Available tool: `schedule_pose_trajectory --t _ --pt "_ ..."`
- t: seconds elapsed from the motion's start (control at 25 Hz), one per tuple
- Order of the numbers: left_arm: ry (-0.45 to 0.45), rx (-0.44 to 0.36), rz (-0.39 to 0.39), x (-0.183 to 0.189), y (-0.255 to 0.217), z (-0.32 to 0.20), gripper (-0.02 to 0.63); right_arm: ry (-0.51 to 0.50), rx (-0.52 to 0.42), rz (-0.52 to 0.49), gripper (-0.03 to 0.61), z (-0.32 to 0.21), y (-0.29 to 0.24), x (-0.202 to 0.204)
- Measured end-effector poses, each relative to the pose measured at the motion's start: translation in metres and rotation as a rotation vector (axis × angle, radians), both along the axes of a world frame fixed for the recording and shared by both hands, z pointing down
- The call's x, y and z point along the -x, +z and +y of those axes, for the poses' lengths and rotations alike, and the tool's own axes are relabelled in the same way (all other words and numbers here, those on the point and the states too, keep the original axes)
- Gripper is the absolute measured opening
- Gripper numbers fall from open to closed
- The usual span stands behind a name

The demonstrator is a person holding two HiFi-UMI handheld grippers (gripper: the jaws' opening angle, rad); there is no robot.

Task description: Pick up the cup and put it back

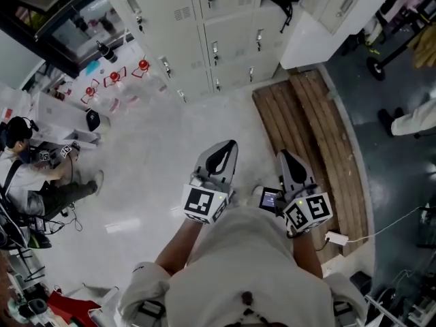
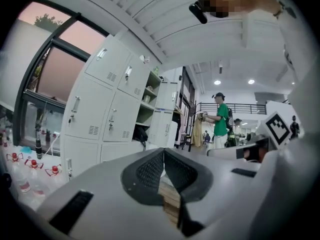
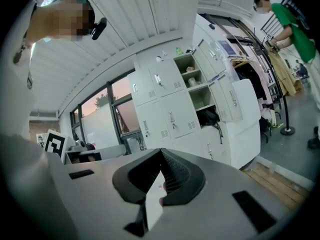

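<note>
Your left tongs (image 2: 163,151) are closed tip to tip with nothing between them. Only the slatted wooden platform (image 2: 170,200) shows through the gap below the tips. Your right tongs (image 3: 160,153) are closed the same way and hold nothing.

You carry both level in front of your body, side by side, above the pale floor (image 1: 150,155) and the edge of that platform, with a wall of white lockers (image 1: 225,26) ahead.

The cup is in no view, and neither is any worktop it might stand on. The small things on the open locker shelves (image 3: 192,81) are too small to name.

By my reading this fits two stages: you are on your way to the cup, or you are coming away with it put back. The pictures do not settle which, so no grasp or release is called for here. Just steer both tongs clear of the lockers.
</note>
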State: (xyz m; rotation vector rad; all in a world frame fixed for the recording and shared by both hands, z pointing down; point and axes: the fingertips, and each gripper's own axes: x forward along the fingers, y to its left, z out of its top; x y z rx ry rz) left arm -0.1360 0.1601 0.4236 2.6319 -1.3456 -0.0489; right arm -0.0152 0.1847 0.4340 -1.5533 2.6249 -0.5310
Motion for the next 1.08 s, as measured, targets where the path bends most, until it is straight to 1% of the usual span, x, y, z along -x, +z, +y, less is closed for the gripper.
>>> schedule_pose_trajectory --t 0.12,0.32,0.48,0.6,0.76,0.88,1.08 --pt "0.006 -0.025 0.005 -0.014 -0.006 0.021 0.009 -0.025 -0.007 0.009 0.025 0.019 0.003 -0.006" --pt "-0.042 -0.011 0.015 -0.035 -0.007 0.063 0.009 -0.051 -0.038 0.01 0.025 0.058 -0.004 -0.031" --pt "-0.038 -0.008 -0.014 -0.076 -0.006 0.1 0.009 -0.055 -0.042 0.007 0.025 0.097 -0.008 -0.072" --pt "-0.039 -0.012 0.0 -0.113 -0.007 0.137 0.009 -0.05 -0.028 0.023 0.025 0.129 0.0 -0.113" --pt "-0.064 0.004 0.002 -0.141 -0.003 0.182 0.009 -0.042 -0.013 -0.014 0.025 0.163 0.01 -0.15" --pt "-0.068 0.01 -0.018 -0.155 0.001 0.201 0.009 -0.051 -0.031 -0.032 0.025 0.182 0.008 -0.162" --pt "-0.054 -0.012 -0.044 -0.178 -0.005 0.228 0.009 -0.089 -0.066 -0.041 0.025 0.215 0.006 -0.176"
